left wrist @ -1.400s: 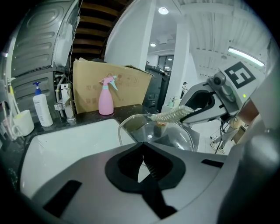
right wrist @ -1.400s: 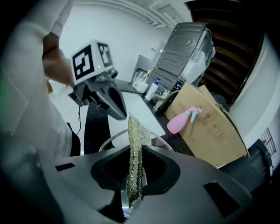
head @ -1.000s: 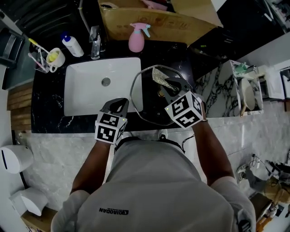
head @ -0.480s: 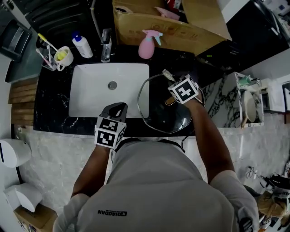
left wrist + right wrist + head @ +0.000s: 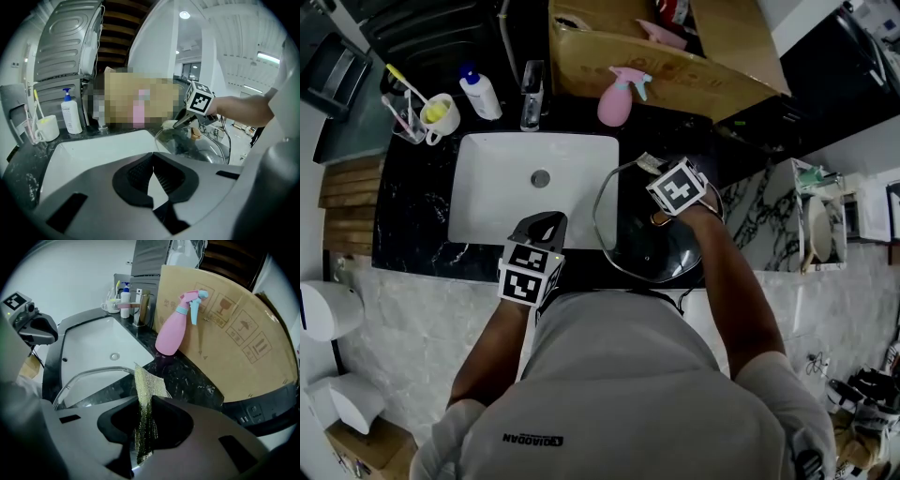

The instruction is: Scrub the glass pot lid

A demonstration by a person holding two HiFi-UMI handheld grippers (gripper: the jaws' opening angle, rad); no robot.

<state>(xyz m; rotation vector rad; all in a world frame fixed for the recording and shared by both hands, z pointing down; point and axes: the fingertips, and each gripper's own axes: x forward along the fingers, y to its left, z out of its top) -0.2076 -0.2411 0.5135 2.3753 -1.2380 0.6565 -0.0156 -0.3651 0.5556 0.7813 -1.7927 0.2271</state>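
The glass pot lid (image 5: 647, 246) lies on the black counter, its left rim over the sink's edge; its steel rim (image 5: 86, 377) curves below my right jaws. My right gripper (image 5: 653, 170) hovers at the lid's far edge, shut on a shimmery yellow-green scrub cloth (image 5: 142, 418) that hangs from between the jaws. The cloth's upper corner (image 5: 645, 161) sticks out past the marker cube. My left gripper (image 5: 546, 222) rests at the sink's near edge, shut and empty (image 5: 153, 180), well left of the lid (image 5: 201, 146).
A white sink (image 5: 506, 192) with a tap (image 5: 532, 94) fills the counter's left. A pink spray bottle (image 5: 619, 101) and a cardboard box (image 5: 666, 47) stand behind the lid. A soap bottle (image 5: 478, 92) and a toothbrush cup (image 5: 439, 112) sit far left.
My right gripper has carried the cloth from the lid's near right side across to its far rim. The left gripper has stayed put at the sink's front edge.
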